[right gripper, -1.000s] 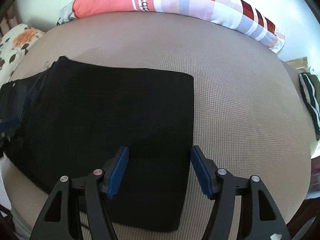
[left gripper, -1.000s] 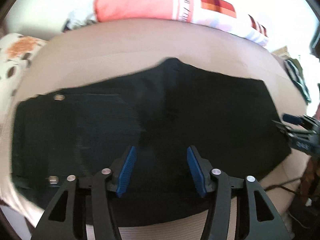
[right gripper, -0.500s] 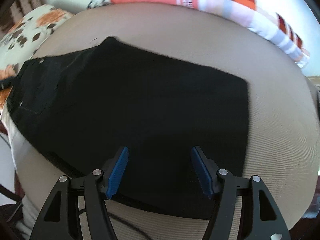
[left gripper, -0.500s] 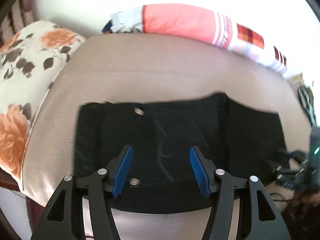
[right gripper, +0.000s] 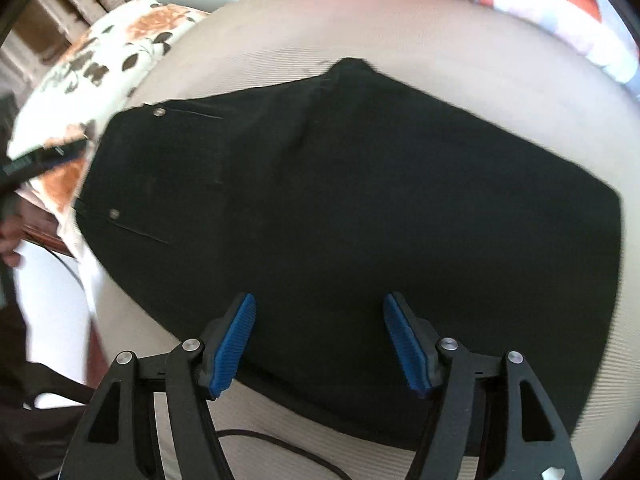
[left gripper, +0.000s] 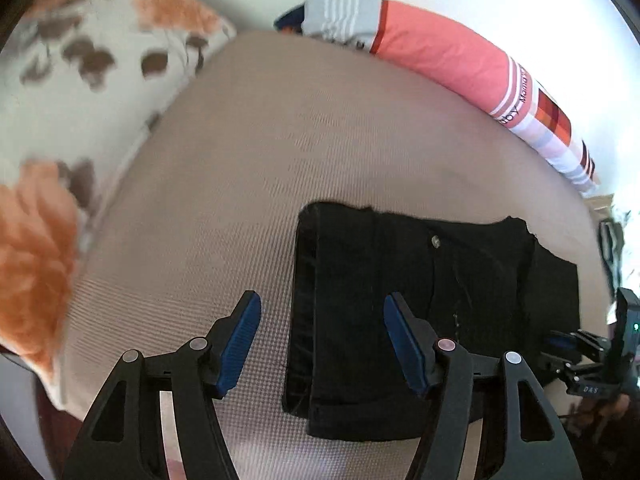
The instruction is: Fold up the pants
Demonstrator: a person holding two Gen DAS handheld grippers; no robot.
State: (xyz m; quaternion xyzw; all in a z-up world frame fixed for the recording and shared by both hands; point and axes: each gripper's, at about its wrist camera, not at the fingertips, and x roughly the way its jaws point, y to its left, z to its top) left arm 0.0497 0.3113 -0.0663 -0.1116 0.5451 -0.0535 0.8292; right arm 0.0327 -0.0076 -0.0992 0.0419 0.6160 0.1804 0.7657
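Black pants lie folded flat on a beige mattress; they also fill the right wrist view, with two metal buttons near the waist at the left. My left gripper is open and empty, above the waistband end of the pants. My right gripper is open and empty, over the near edge of the pants. The right gripper also shows at the right edge of the left wrist view.
A floral pillow lies at the left end of the mattress. A pink and checked bolster runs along the far side. A dark cable lies by the mattress's near edge. A striped cloth sits at far right.
Both grippers have swung left and drawn back. The left wrist view now shows more bare mattress and the floral pillow; the pants lie to the right. Both stayed open.
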